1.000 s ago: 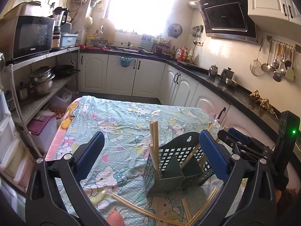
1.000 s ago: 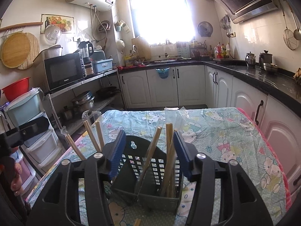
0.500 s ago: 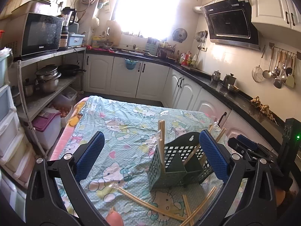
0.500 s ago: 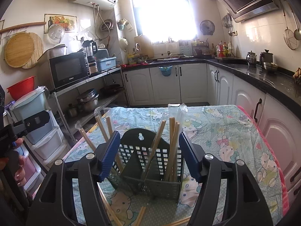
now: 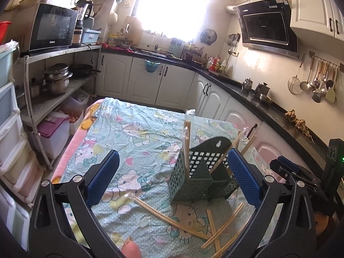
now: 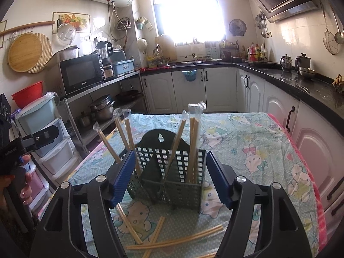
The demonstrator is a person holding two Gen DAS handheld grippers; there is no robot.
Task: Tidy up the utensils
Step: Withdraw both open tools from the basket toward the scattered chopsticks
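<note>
A dark green perforated utensil basket (image 5: 200, 178) (image 6: 172, 178) stands on the cartoon-print cloth. Several wrapped wooden chopsticks (image 6: 193, 142) stand upright or leaning in its compartments. More chopsticks (image 5: 169, 219) (image 6: 172, 238) lie loose on the cloth in front of the basket. My left gripper (image 5: 172, 182) is open and empty, held above the cloth to the basket's left. My right gripper (image 6: 169, 178) is open and empty, its blue pads either side of the basket in view, a little short of it.
The table's cloth (image 5: 133, 137) ends at a pink edge on the left. A shelf rack with pots (image 5: 56, 79) and storage drawers (image 6: 43, 142) stands to the left. White cabinets and a black counter (image 6: 301, 86) run along the right.
Both grippers have drawn back and up from the basket, so more loose chopsticks on the cloth show. The right gripper's jaws have opened a little wider.
</note>
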